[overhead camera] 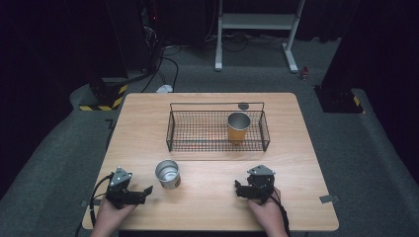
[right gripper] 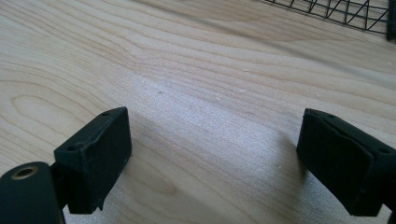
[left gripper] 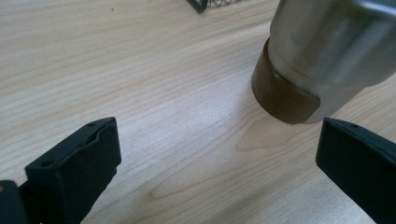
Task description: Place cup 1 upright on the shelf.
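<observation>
A steel cup [overhead camera: 168, 174] with a brown base stands upright on the wooden table [overhead camera: 143, 128], near the front left. My left gripper [overhead camera: 145, 191] lies just left of it, open, jaws pointing toward it. In the left gripper view the steel cup [left gripper: 322, 60] stands beyond the right jaw, outside the open left gripper [left gripper: 217, 158]. An orange cup [overhead camera: 238, 128] with a steel rim stands inside a black wire basket [overhead camera: 188, 129] at mid-table. My right gripper [overhead camera: 240, 189] rests at the front right, open over bare wood; in its own view the right gripper [right gripper: 212, 158] holds nothing.
The basket's corner [right gripper: 345, 11] shows far off in the right gripper view. A small dark disc [overhead camera: 243, 105] lies on the table behind the basket. Beyond the table are a white stand [overhead camera: 257, 22] and floor cables [overhead camera: 168, 64]. Grey carpet surrounds the table.
</observation>
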Motion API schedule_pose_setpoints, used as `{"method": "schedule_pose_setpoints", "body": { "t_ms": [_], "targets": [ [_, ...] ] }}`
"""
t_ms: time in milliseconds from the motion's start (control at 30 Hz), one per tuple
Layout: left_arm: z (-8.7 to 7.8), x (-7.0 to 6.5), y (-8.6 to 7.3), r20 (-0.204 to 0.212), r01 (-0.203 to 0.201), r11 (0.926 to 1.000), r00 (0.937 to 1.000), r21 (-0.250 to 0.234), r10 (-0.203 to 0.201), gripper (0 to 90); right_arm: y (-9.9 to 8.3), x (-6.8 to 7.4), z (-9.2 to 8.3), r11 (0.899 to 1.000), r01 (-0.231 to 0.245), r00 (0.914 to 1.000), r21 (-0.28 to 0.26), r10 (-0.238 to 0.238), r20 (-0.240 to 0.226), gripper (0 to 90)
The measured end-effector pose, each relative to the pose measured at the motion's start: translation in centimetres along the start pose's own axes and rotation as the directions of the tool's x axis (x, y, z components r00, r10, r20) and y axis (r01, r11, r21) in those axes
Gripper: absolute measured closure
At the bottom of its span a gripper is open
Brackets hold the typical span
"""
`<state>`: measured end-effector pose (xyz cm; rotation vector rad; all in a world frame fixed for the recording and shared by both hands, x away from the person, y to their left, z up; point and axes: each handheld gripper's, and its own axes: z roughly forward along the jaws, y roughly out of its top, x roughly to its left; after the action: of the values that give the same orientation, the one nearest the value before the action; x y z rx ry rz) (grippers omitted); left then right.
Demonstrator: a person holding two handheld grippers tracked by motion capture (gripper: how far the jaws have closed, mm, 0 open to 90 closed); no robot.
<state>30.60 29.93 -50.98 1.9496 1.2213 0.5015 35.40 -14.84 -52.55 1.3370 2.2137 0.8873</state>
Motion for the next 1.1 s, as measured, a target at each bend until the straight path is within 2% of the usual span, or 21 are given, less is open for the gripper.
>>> {"method": "schedule_pose_setpoints", "body": {
  "t_ms": [200, 367, 467, 567, 700, 1067, 1100],
  "targets": [
    [-0.7, 0.2, 0.2, 0.002, -0.001, 0.9996, 1.0, -0.028, 0.001, 0.5, 0.0, 0.0, 0.0, 1.0, -0.001, 1.0, 0.0, 0.001, 0.001, 10.0],
    [-1.5, 0.1, 0.6, 0.025, -0.008, 0.9977, 0.9996, -0.067, 0.009, 0.5, 0.0, 0.0, 0.0, 1.0, -0.001, 1.0, 0.0, 0.001, 0.001, 10.0],
    [-2.2, -0.1, 0.9, 0.053, 0.02, 0.9955, 0.9985, -0.093, -0.015, 0.5, 0.0, 0.0, 0.0, 1.0, -0.001, 1.0, 0.0, 0.001, 0.001, 10.0],
    [-3.0, -0.4, 1.2, 0.062, 0.028, 0.9913, 0.9979, -0.128, -0.02, 0.5, 0.0, 0.0, 0.0, 1.0, -0.001, 1.0, 0.0, 0.001, 0.001, 10.0],
    [-3.3, -0.7, 1.4, 0.06, 0.01, 0.9909, 0.9982, -0.134, -0.002, 0.5, 0.0, 0.0, 0.0, 1.0, -0.001, 1.0, 0.0, 0.001, 0.001, 10.0],
    [-3.3, -1.3, 1.8, 0.084, 0.019, 0.9879, 0.9965, -0.154, -0.006, 0.6, 0.0, 0.0, 0.0, 1.0, 0.002, 1.0, 0.001, -0.002, -0.006, 9.8],
    [-3.3, -1.4, 1.9, 0.082, 0.01, 0.9874, 0.9966, -0.158, 0.004, 0.5, 0.0, 0.0, 0.0, 1.0, 0.002, 1.0, 0.001, -0.002, -0.006, 9.8]
  ]
}}
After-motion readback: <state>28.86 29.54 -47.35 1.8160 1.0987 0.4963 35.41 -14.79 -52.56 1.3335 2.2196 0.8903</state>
